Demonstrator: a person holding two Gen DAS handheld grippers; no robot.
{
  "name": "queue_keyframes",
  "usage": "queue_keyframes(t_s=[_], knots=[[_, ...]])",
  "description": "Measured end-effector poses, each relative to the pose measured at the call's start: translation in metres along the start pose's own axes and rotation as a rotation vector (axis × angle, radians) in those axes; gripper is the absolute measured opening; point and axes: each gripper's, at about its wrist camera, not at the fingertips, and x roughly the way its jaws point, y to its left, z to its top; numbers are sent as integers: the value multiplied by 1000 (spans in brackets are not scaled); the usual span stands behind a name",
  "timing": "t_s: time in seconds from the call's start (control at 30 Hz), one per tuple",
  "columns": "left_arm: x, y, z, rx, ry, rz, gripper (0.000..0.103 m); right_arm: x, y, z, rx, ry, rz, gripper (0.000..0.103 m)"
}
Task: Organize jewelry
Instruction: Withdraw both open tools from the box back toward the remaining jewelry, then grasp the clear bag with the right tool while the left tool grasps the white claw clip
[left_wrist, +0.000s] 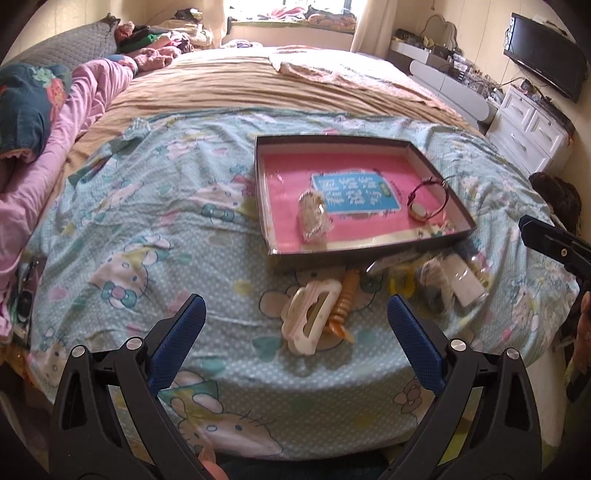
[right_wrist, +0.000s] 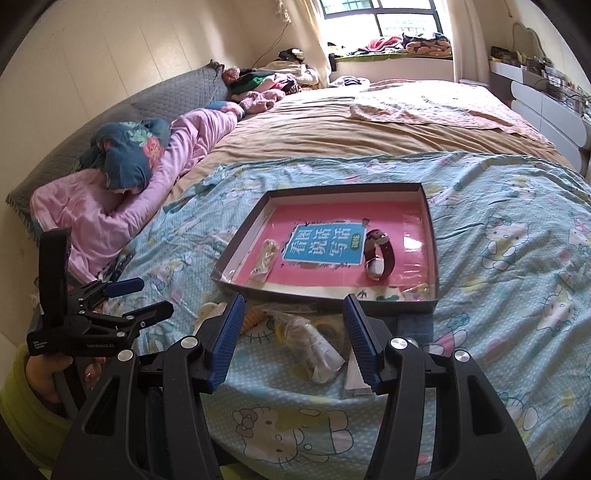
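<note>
On the cartoon-print bedsheet (left_wrist: 155, 229) a tray (left_wrist: 439, 242) rests; both claws gape, empty

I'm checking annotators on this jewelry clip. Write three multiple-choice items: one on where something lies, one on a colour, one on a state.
1. Where does the wristwatch lie?
A. inside the tray
B. on the sheet in front of the tray
C. between a gripper's fingers

2. What colour is the hair claw clip lying next to the orange clip?
A. black
B. cream white
C. green

3. How do the left gripper and the right gripper stand?
A. both shut on jewelry
B. left shut on the clip, right open
C. both open, holding nothing

Answers: 1 A, the watch rests on the tray's pink floor beside the blue label. 2 B, the clip looks cream white on the sheet. 3 C, the fingers stand apart in both wrist views and press on nothing.
</note>
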Motion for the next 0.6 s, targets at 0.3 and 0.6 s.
queue_keyframes(t_s=[0.3, 0.6], knots=[[26, 3, -17, -16, 65, 0, 92, 23, 7, -19, -56, 62, -20, 54], [50, 5, -24, -41, 126, 10, 92, 49, 13, -32, -133, 107, -22, 54]])
